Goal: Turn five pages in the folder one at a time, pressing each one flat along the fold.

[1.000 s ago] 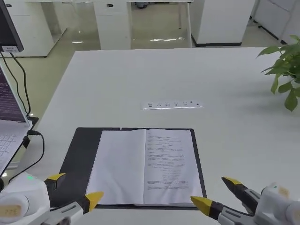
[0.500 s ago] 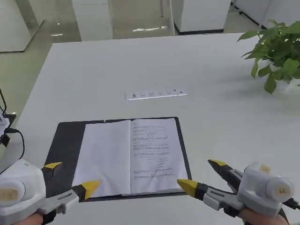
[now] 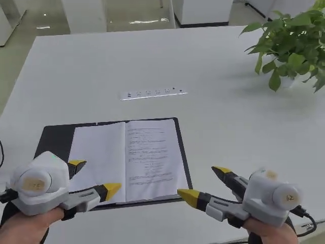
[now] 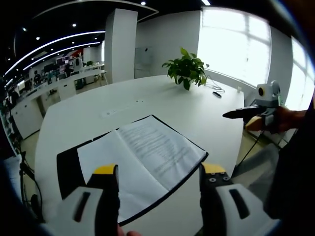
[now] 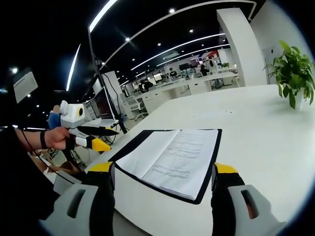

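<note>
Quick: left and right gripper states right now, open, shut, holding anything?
Left gripper: open, holding nothing, by the near edge of the open black folder with white pages.
Right gripper: open, holding nothing.

Black folder, white pages, green plant

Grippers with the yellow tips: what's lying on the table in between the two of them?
The open folder. In the head view its printed page lies between the left gripper and the right gripper.
</note>
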`<state>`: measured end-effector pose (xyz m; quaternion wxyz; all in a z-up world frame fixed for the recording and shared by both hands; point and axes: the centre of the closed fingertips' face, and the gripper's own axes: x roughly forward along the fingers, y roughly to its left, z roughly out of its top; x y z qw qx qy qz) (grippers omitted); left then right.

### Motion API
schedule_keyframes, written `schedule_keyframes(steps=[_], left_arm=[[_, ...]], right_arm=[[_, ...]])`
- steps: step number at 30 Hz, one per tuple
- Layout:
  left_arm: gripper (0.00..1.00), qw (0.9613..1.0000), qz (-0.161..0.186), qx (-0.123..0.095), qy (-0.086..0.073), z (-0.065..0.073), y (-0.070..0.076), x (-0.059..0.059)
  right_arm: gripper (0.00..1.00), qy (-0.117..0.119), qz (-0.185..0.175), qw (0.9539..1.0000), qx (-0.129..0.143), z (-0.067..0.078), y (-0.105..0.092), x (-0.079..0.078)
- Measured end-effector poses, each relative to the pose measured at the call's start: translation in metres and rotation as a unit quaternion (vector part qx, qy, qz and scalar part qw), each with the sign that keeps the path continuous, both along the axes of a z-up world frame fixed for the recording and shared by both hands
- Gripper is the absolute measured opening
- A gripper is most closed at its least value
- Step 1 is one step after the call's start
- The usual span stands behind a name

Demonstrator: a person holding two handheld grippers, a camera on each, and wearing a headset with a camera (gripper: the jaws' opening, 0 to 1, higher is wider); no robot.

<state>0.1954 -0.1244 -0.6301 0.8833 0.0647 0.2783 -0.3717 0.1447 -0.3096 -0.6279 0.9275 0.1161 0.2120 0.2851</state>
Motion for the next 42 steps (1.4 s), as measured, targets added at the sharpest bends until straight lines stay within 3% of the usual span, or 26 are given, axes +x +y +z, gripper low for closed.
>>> schedule_keyframes(steps=[13,20,23,26,42], left_arm=[[0.65,0.9993,-0.035,0.006,0.010,-0.012,-0.039,0.012],[0.64,0.9983,-0.050,0.015,0.026,-0.031,-0.054,0.018],[0.63,0.9976,-0.053,0.013,0.043,-0.043,-0.062,0.022],[0.63,0.9969,-0.061,0.017,0.047,-0.043,-0.073,0.018],[0.63,0.9932,-0.086,0.040,0.067,-0.084,-0.121,0.035]], right_arm=[[0.82,0.010,0.017,0.9998,-0.008,-0.011,-0.005,-0.001],[0.84,0.022,0.027,0.9993,-0.010,-0.022,-0.006,-0.006],[0.82,0.027,0.034,0.9990,-0.008,-0.025,-0.006,-0.008],[0.82,0.032,0.043,0.9984,-0.016,-0.031,-0.007,-0.010],[0.82,0.046,0.052,0.9975,-0.008,-0.042,-0.013,-0.008]])
